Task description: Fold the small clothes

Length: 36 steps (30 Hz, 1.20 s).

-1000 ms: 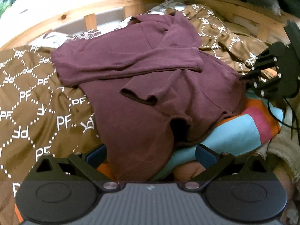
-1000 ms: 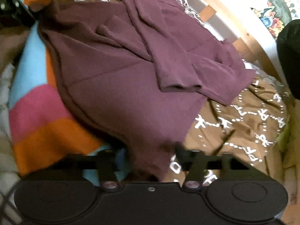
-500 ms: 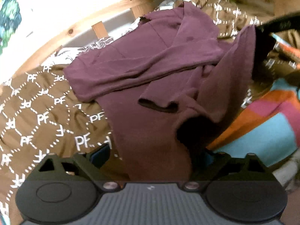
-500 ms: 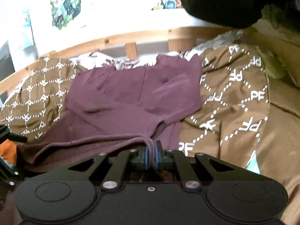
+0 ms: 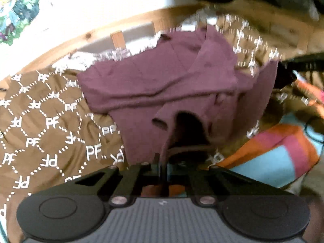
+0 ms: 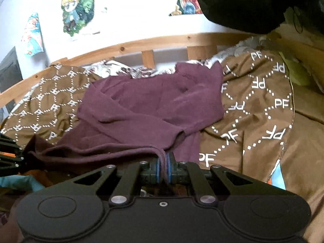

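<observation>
A: Shirt (image 6: 154, 105), the maroon one, lies across the middle of both frames on the brown patterned quilt (image 6: 259, 109), its near hem lifted toward the cameras. What just changed?

B: The left gripper (image 5: 164, 170) snapped closed. A second ago its fingers stood wide with the hem lying between them; now they are pressed together on a fold of that hem at lower centre.

A: And the right gripper (image 6: 163, 169)?

B: Already pinching the other hem corner between its blue pads (image 6: 156, 169), same as half a second ago. From the left view it shows at the right edge with cloth hanging from it.

A: So both corners are caught?

B: Looks so. Earlier the shirt lay flat over the striped blanket (image 5: 279, 158); now the bottom edge is raised, so I'd judge the fold toward the collar can start
</observation>
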Motion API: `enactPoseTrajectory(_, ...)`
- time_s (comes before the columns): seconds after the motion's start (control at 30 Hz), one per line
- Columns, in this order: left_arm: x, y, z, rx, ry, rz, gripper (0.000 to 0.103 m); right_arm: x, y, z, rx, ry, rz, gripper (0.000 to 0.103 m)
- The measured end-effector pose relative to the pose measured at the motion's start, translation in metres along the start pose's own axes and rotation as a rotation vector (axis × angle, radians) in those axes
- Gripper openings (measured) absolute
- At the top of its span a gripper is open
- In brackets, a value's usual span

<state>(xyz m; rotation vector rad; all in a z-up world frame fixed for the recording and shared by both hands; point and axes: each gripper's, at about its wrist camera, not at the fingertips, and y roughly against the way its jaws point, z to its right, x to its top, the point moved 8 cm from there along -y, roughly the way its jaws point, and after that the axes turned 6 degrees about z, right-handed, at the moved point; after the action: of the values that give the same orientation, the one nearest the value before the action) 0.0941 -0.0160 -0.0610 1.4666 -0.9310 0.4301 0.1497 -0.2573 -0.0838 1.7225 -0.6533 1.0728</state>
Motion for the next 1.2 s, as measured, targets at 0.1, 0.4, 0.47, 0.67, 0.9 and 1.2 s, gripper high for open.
enactPoseTrajectory(0.1,0.007,0.023,-0.005,0.031,0.012,0.057,0.004,0.007,0.023,-0.01,0.0,0.026,0.05,0.005)
enactPoseTrajectory(0.4,0.014,0.102,-0.019,0.025,0.126,0.189,0.004,0.031,0.109,-0.043,0.042,0.016,0.169,0.005)
enactPoseTrajectory(0.47,0.01,0.115,-0.021,0.017,0.142,0.197,0.004,0.033,0.126,-0.052,0.06,0.015,0.169,0.005)
enactPoseTrajectory(0.67,0.006,0.145,-0.023,0.009,0.169,0.211,0.004,0.027,0.163,-0.067,0.108,0.006,0.131,0.005)
enactPoseTrajectory(0.9,0.037,0.114,-0.034,0.041,0.174,0.19,0.004,0.033,0.143,-0.065,0.098,0.044,0.123,0.005)
enactPoseTrajectory(1.2,0.131,0.025,-0.096,0.141,0.249,0.144,0.005,0.102,0.056,-0.036,0.047,0.144,0.187,0.005)
